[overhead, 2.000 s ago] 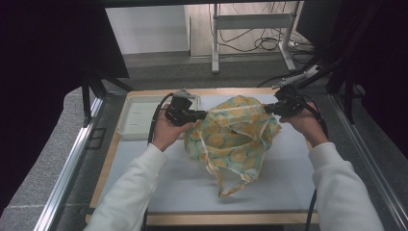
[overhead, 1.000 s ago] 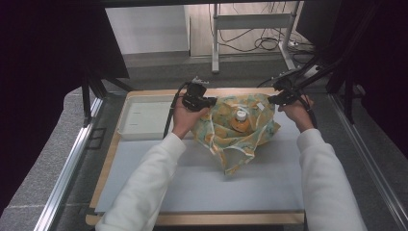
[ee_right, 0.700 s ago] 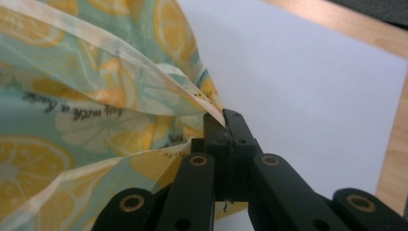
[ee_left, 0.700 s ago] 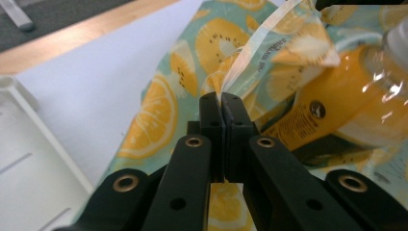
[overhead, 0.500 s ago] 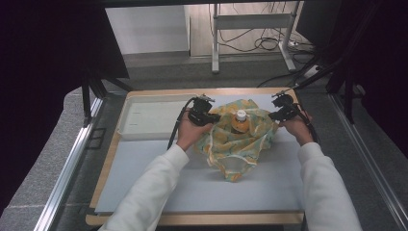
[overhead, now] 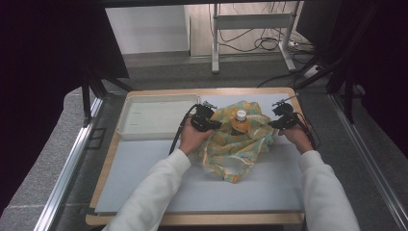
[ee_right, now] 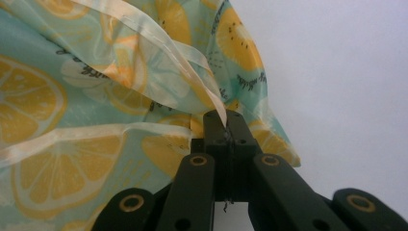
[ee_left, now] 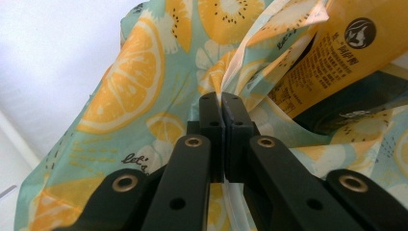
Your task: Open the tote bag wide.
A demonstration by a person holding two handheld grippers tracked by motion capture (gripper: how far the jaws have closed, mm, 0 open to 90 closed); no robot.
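Note:
A thin bag (overhead: 235,144) printed with orange slices on pale green lies crumpled on the grey mat, its mouth pulled wide. An orange bottle (overhead: 239,122) with a white cap stands inside it; its orange label (ee_left: 337,57) shows in the left gripper view. My left gripper (overhead: 211,124) is shut on the bag's left rim (ee_left: 226,82). My right gripper (overhead: 274,124) is shut on the right rim, pinching a cream hem strip (ee_right: 211,96). Both hands sit low, near the mat.
A shallow white tray (overhead: 159,118) rests at the back left of the mat (overhead: 269,192), close to my left hand. The wooden table edge (overhead: 192,219) frames the mat. A metal stand and cables (overhead: 250,29) lie on the floor beyond.
Both grippers have sunk toward the mat with the bag's rims in them. The bag has dropped and slumped, and the bottle's cap stands out of its open mouth.

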